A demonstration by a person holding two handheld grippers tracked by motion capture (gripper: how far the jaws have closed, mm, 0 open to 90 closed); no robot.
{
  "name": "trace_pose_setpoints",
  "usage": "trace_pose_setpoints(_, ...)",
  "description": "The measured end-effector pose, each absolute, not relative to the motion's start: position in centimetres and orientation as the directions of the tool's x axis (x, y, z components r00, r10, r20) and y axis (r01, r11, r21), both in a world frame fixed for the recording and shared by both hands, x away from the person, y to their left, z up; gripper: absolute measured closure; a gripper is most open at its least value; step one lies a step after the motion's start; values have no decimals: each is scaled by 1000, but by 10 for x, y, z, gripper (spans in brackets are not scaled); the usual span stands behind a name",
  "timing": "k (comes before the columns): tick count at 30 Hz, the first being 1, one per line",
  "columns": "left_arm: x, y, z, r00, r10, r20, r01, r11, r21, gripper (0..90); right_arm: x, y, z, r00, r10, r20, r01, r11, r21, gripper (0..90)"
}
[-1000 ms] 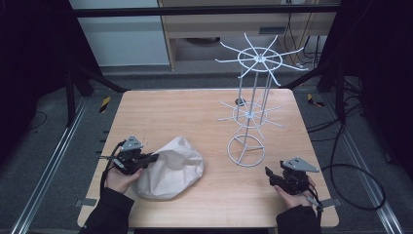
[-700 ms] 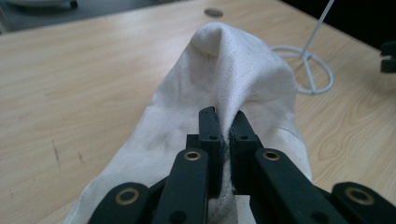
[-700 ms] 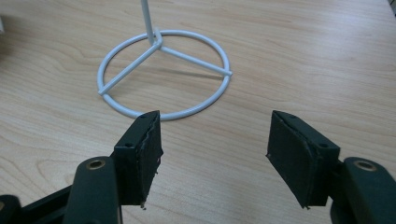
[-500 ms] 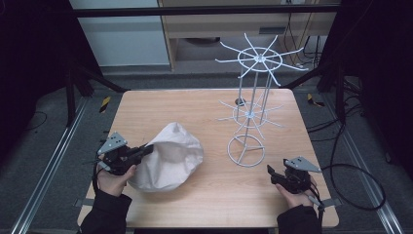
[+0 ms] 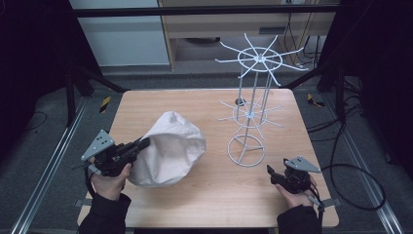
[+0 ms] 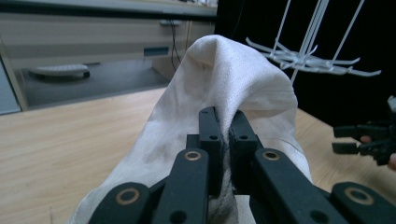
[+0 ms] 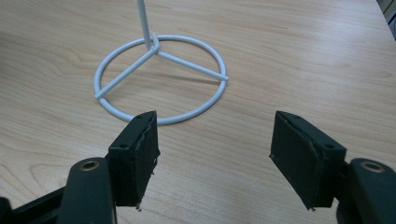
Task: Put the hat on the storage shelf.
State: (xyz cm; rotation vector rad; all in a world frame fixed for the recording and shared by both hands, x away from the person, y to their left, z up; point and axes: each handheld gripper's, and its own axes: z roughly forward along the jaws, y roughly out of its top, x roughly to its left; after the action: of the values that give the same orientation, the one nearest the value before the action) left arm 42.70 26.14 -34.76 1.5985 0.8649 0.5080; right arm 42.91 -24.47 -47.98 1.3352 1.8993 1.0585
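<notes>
A white cloth bag [image 5: 169,148] lies on the wooden table [image 5: 195,105], its left edge lifted. My left gripper [image 5: 140,145] is shut on that edge; in the left gripper view the jaws pinch the cloth bag [image 6: 224,88] at my left gripper [image 6: 223,125]. A white wire rack [image 5: 255,105] with spoked tiers stands right of the bag. My right gripper [image 5: 271,171] sits near the front right, its jaws having just been opening. In the right gripper view my right gripper [image 7: 214,149] stands open with nothing between the pads, just before the wire rack's ring base [image 7: 161,79].
Metal rails [image 5: 44,180] run along both sides of the table. Cables [image 5: 358,170] lie on the floor at the right. A cabinet [image 5: 209,24] stands beyond the far edge. Bare tabletop lies between the bag and the right gripper.
My left gripper has risen and drawn left with the bag's edge, pulling the cloth up into a taller mound. The right hand has stayed in place.
</notes>
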Motion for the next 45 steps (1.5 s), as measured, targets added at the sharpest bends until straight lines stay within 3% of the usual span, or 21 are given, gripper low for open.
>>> trace_pose_setpoints(21,413,261,-294,651,739,-173,53,183,982,867,429,-244,-481,-327,945,-26,479,190,857,321)
trace_pose_setpoints(45,420,242,-243,685,699,-204,-122,386,914,869,430,-243,-482,-332,943,-24,482,192,855,322)
